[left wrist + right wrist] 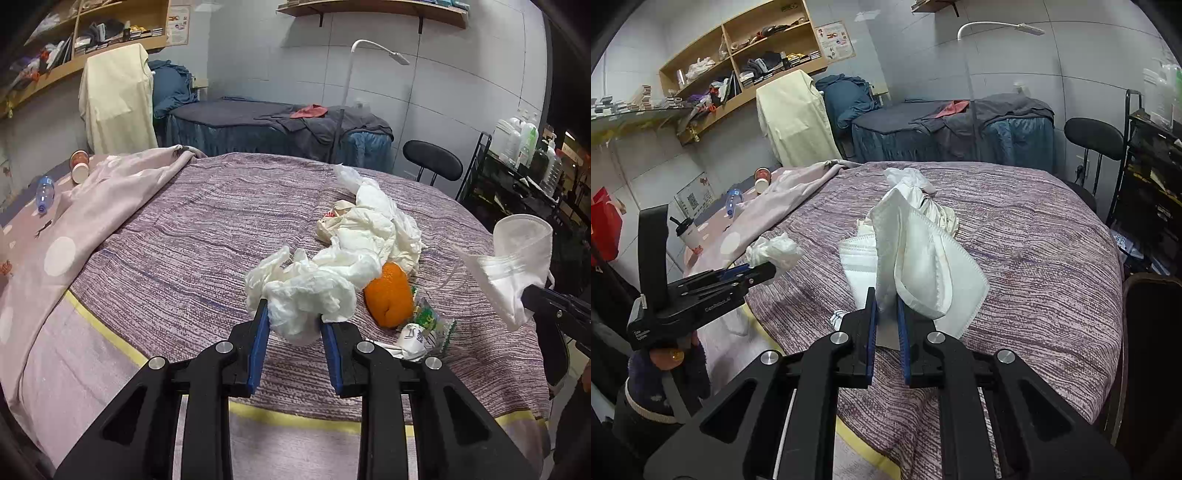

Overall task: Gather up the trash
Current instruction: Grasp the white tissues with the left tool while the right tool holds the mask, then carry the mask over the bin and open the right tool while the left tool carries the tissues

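**binrunner:** Looking at both claws, each one's already loaded. The left claw is squeezed in on a crumpled white tissue wad, lifted just above the purple-striped bedspread. The right claw is pinched narrow on the corner of a white folded face mask, which hangs up off the bed on the right side.

**tidy_tom:** How do you reckon that stuff handles?

**binrunner:** Featherweight, I'd guess. The tissue is soft and squashy, so any bunched part gives a decent hold, though a thin edge could tear or slip free. The mask looks floppy too; its stitched seam seems the safest spot to pinch, and a corner hold like this one lets it swing about.

**tidy_tom:** And what's left on the bed?

**binrunner:** Just right of the tissue there's a curled orange fruit peel, a bit stiffer and maybe slick on the inside, so I'd take it across its edge. Near that sits a small green-and-white crinkly wrapper, thin and probably slippery. Further back is a heap of crumpled white paper, bulky but light. Far left, paper cups and a clear plastic bottle lie on the pink blanket.
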Demonstrator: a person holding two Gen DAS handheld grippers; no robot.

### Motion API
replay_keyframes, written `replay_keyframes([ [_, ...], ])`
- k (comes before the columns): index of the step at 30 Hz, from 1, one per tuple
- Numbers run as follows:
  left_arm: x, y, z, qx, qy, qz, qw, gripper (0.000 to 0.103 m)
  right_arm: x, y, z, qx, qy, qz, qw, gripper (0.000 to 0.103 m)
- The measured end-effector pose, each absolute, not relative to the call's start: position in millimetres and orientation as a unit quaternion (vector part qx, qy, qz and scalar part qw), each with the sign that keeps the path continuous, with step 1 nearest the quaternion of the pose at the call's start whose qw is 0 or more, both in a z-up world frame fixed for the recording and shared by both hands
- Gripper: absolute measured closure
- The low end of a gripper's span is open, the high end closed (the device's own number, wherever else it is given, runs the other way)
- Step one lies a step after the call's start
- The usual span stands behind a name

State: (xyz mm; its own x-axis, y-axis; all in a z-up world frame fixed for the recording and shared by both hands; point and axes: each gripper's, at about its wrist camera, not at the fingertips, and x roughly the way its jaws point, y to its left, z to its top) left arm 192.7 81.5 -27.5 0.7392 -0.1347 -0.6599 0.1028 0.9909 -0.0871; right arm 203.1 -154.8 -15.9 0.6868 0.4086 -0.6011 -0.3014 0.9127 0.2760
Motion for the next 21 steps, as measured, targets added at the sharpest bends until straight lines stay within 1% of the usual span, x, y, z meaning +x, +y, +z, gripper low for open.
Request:
replay_keyframes([
  [7, 166, 65, -21, -0.034, 0.346, -0.080, 0.934, 0.076, 185, -178, -11, 0.084, 0.332, 0.175, 0.923, 0.092],
  [9, 162, 58, -20, -0.034, 0.346, -0.088, 0.933, 0.076, 179, -184, -9, 0.077, 0.328, 0.167, 0.927, 0.094],
  [21, 139, -8, 3, -0.018, 0.320, -0.153, 0.935, 0.076, 139, -243, 16, 0.095, 0.288, 0.125, 0.945, 0.095],
])
